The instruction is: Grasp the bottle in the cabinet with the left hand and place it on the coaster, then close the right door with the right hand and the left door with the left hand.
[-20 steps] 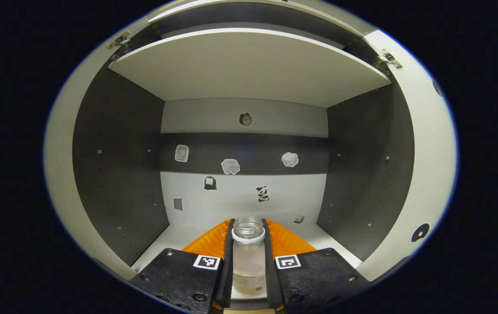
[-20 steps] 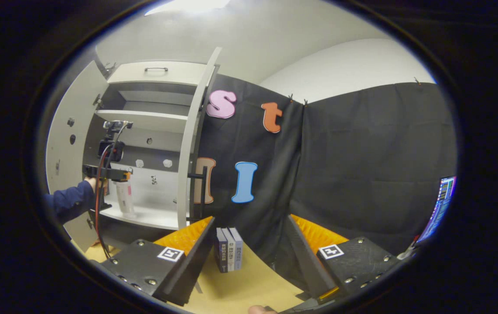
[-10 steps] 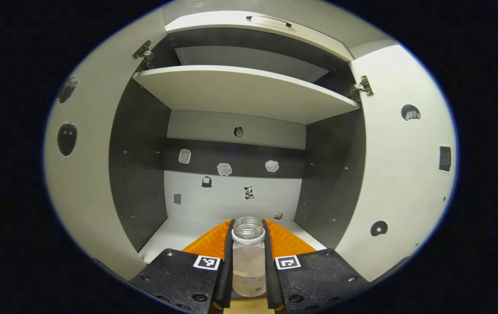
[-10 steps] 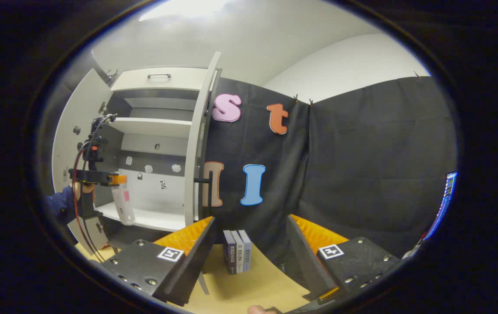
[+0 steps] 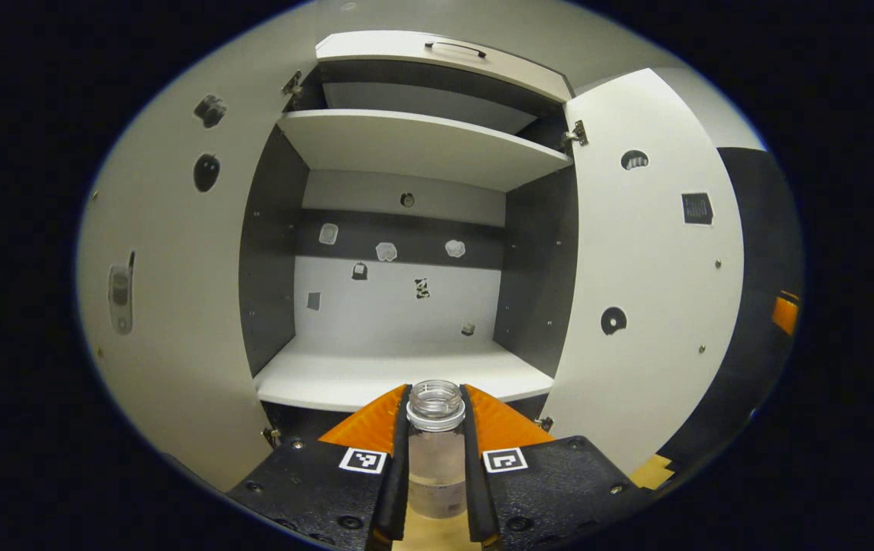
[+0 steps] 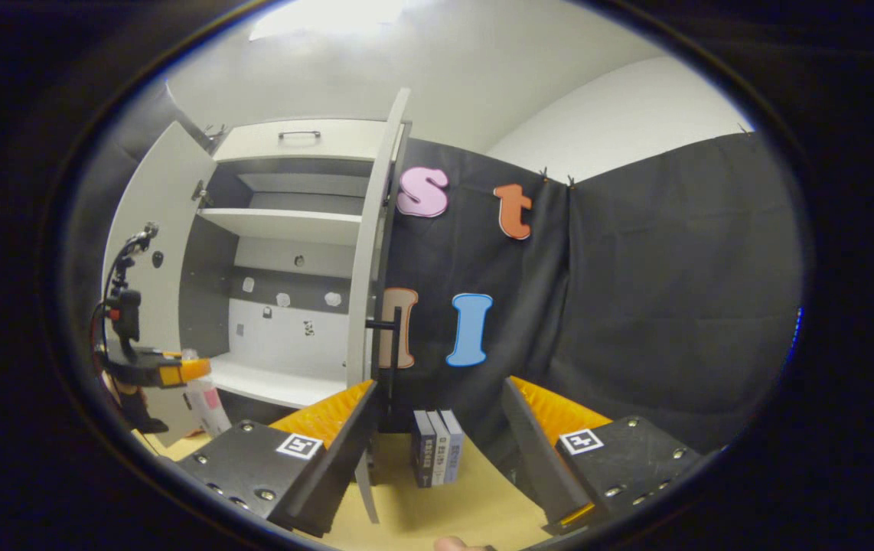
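Observation:
A clear, uncapped bottle (image 5: pixel 435 451) with pale liquid stands upright between the fingers of my left gripper (image 5: pixel 435 417), which is shut on it in front of the cabinet's lower shelf (image 5: pixel 399 375). In the right gripper view the bottle (image 6: pixel 203 402) and the left gripper (image 6: pixel 177 373) are at the far left, outside the cabinet, over the wooden table. Both cabinet doors stand open: the left door (image 5: pixel 177 306) and the right door (image 5: pixel 644 268). My right gripper (image 6: pixel 437 428) is open and holds nothing, low over the table in front of the right door's edge (image 6: pixel 372 268).
A few books (image 6: pixel 437 458) stand upright on the wooden table (image 6: pixel 429 513) near the black cloth wall. A dark bar handle (image 6: pixel 387 337) sticks out from the right door. The cabinet has an upper shelf (image 5: pixel 422 141) and small stickers on its back wall.
My left gripper has drawn back out of the cabinet and lowered with the bottle in it. The right gripper view has shifted slightly, with the cabinet now farther right in it.

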`<state>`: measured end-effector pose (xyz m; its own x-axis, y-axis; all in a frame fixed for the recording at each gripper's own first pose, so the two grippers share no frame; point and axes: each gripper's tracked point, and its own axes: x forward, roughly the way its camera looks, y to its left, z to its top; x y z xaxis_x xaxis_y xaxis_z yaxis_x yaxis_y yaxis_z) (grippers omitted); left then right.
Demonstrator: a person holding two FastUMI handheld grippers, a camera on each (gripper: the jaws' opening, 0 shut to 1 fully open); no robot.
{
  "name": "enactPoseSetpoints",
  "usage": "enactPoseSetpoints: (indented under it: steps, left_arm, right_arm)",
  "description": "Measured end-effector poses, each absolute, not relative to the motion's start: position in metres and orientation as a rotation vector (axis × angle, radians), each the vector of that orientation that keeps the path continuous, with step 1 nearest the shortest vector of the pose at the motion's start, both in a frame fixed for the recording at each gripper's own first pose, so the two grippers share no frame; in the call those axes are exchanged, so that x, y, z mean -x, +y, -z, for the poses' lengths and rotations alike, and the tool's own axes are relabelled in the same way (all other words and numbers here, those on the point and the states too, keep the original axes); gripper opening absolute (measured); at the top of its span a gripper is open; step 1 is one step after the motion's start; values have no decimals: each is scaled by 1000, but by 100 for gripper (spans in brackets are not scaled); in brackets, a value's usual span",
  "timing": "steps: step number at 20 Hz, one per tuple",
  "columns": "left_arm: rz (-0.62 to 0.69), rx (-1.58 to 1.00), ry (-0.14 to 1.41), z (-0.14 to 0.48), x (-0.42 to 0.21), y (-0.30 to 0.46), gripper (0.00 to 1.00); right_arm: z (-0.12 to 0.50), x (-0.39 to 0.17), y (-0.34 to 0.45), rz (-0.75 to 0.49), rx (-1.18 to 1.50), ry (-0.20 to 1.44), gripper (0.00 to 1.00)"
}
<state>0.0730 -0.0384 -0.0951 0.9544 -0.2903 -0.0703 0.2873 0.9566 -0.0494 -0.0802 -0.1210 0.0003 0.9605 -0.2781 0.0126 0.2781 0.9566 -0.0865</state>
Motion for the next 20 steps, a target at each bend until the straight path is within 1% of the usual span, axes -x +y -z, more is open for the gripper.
enactPoseSetpoints:
  steps: [1, 2, 3, 5, 6, 7, 9, 10, 11, 20]
  left_arm:
    - [288, 52, 94, 109, -65, -36, 32]
    - [283, 63, 119, 124, -56, -34, 35]
    - [278, 72, 144, 139, -49, -32, 32]
    - [265, 84, 203, 167, -33, -25, 32]
    - [258, 88, 229, 179, -26, -22, 32]
    - [251, 90, 256, 192, -19, -18, 32]
    - [244, 108, 305, 215, -6, -12, 32]
    - [243, 127, 335, 228, 1, -11, 32]
    - [242, 146, 366, 240, 7, -10, 32]
    - [230, 249, 546, 318, 38, -18, 33]
  right_arm:
    - [0, 78, -119, 273, 88, -3, 97]
    - [-1, 76, -116, 265, 88, -6, 97]
    - [-1, 74, -115, 258, 88, -10, 97]
    - [-3, 70, -111, 242, 87, -18, 97]
    - [-4, 68, -109, 235, 87, -21, 94]
    - [-3, 67, -108, 230, 86, -23, 97]
    - [-5, 65, -108, 224, 85, -29, 97]
    - [-5, 65, -107, 221, 83, -32, 94]
    - [-6, 64, -107, 218, 81, -35, 94]
    - [-2, 59, -101, 189, 91, -30, 94]
